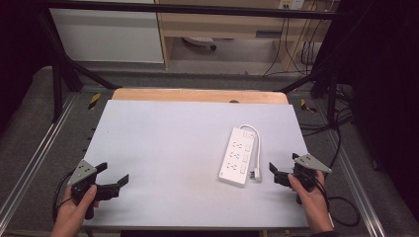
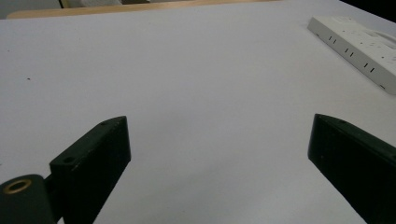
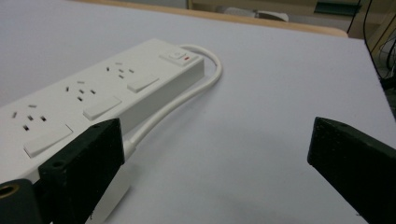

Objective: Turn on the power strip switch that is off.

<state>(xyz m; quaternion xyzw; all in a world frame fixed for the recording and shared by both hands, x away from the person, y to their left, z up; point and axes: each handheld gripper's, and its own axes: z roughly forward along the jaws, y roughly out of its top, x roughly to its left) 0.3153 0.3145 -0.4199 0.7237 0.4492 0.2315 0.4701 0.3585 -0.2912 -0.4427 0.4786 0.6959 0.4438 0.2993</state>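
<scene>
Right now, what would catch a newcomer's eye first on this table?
The white plastic power strip with its looped white cable, lying right of centre on the pale grey table top. Then the two black grippers, jaws wide open: the left gripper at the near left corner, the right gripper beside the strip.

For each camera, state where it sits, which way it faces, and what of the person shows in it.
High view: above the person's side, looking forward and down on the table; both forearms, left gripper and right gripper show.
Left gripper view: rides the left gripper, low over the table, open jaws in front.
Right gripper view: rides the right gripper, open jaws in front, facing the cable.
All three share the white power strip.
</scene>
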